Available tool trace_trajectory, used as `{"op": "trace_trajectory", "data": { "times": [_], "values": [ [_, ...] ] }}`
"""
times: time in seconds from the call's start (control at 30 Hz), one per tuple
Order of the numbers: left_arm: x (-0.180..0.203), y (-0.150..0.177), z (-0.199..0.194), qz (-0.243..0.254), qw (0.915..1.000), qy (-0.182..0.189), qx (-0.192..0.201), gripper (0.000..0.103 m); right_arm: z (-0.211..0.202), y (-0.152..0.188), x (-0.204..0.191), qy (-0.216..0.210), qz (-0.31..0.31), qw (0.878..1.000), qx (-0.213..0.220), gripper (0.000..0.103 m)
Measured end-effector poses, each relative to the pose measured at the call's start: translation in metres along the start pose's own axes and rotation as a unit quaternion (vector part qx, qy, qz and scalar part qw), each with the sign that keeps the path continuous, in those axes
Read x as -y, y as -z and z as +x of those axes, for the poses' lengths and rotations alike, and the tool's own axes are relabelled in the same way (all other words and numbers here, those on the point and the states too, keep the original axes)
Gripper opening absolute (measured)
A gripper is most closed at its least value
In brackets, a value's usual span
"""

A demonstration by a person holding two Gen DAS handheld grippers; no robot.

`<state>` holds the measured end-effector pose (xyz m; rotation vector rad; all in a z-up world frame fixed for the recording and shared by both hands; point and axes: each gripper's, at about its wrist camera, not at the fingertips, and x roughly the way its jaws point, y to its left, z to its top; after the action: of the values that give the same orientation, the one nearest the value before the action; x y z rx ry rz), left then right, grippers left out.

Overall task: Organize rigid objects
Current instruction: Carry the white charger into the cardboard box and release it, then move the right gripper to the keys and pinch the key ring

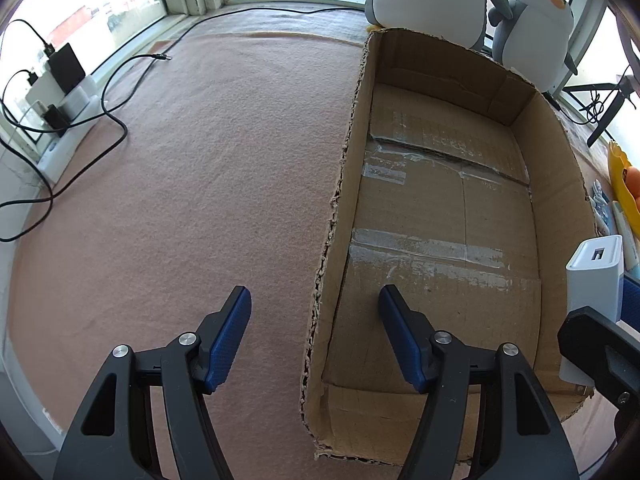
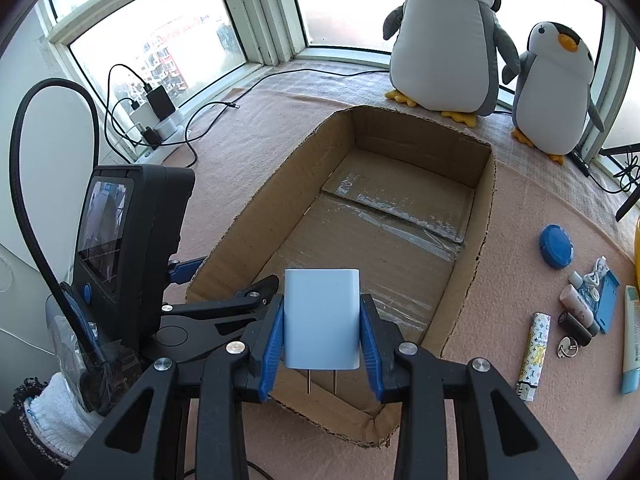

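Gripping a white plug-in charger (image 2: 321,318), the right gripper (image 2: 322,332) had its blue pads pressed against the charger's two sides, jaws partly closed on it. Two metal prongs pointed back toward the camera below the body. No marking readable on the charger face from this view. Directly ahead of and beneath the jaws sat the open cardboard box (image 2: 478,240), taped along its floor seams, nothing inside.

To the right of the jaws, on the pink felt cover (image 2: 260,128): a lighter (image 2: 534,356) with a coloured monogram pattern, writing too small to read; a blue round lid (image 2: 556,246); small bottles and a tube, labels illegible.

Left gripper (image 1: 315,334) stood with jaws apart and nothing between the pads, one finger over the felt, the other over the box's near left wall (image 1: 340,208). Charger (image 1: 594,280) visible far right of those jaws, a dark rectangular port on its end.

Two plush penguins (image 2: 444,40) stood beyond the box.
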<state>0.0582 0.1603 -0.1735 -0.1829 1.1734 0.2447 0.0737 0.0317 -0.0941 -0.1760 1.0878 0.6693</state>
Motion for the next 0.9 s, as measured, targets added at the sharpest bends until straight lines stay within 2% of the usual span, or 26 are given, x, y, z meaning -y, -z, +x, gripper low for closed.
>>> {"op": "trace_trajectory", "data": {
  "times": [0.07, 0.2, 0.23, 0.43, 0.57, 0.7, 0.9],
  "values": [
    [0.0, 0.0, 0.0, 0.0, 1.0, 0.0, 0.0, 0.066, -0.002, -0.001, 0.001, 0.0, -0.001, 1.0, 0.002, 0.035],
    [0.001, 0.0, 0.0, 0.0, 1.0, -0.001, 0.0, 0.066, -0.009, -0.002, 0.004, -0.003, 0.007, 1.0, 0.013, 0.054],
    [0.001, 0.0, 0.0, 0.001, 1.0, -0.001, 0.0, 0.066, -0.01, -0.003, 0.004, -0.003, 0.008, 1.0, 0.015, 0.055],
    [0.003, 0.001, 0.0, 0.002, 1.0, -0.002, 0.0, 0.066, -0.023, -0.002, 0.01, 0.0, 0.011, 0.999, 0.031, 0.055],
    [0.004, 0.001, -0.001, 0.003, 1.0, -0.004, 0.0, 0.066, -0.039, 0.001, 0.028, 0.002, 0.031, 0.998, 0.053, 0.055],
    [0.004, 0.0, 0.0, 0.004, 1.0, -0.004, -0.001, 0.066, -0.055, 0.01, 0.052, 0.025, 0.035, 0.997, 0.065, 0.055],
    [0.005, 0.0, 0.0, 0.004, 1.0, -0.006, -0.001, 0.066, -0.072, 0.033, 0.11, 0.053, 0.076, 0.994, 0.053, 0.055]
  ]
}}
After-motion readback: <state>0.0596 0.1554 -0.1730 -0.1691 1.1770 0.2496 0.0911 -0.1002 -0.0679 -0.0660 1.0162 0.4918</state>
